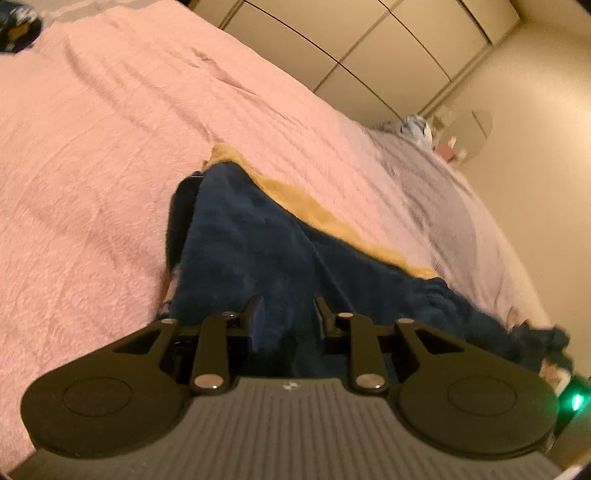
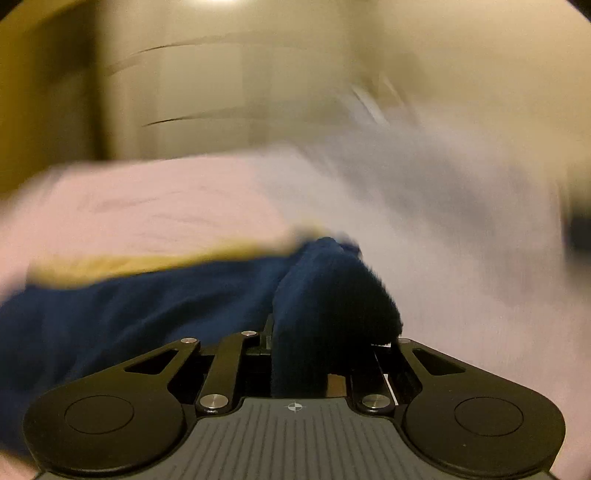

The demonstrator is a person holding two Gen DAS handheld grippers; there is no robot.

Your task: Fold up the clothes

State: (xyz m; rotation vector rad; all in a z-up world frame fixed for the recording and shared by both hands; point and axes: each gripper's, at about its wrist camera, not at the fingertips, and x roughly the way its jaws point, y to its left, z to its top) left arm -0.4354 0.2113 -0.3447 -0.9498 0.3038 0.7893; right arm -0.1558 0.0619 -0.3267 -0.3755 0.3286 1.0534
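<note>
A fleecy navy garment (image 1: 255, 240) with a mustard-yellow part (image 1: 317, 206) lies stretched across the pink bedspread (image 1: 110, 147). My left gripper (image 1: 288, 314) is shut on a fold of the navy cloth, which fills the space between its fingers. In the blurred right wrist view the same navy garment (image 2: 147, 295) and its yellow edge (image 2: 129, 264) run to the left. My right gripper (image 2: 317, 332) is shut on a bunched navy corner that drapes over and hides its fingertips.
A cream wardrobe (image 1: 369, 48) stands beyond the bed. A round side table (image 1: 476, 133) with small items stands by the far bed corner. A dark patterned item (image 1: 18, 26) lies at the far left of the bed. The bedspread (image 2: 166, 206) spreads wide around the garment.
</note>
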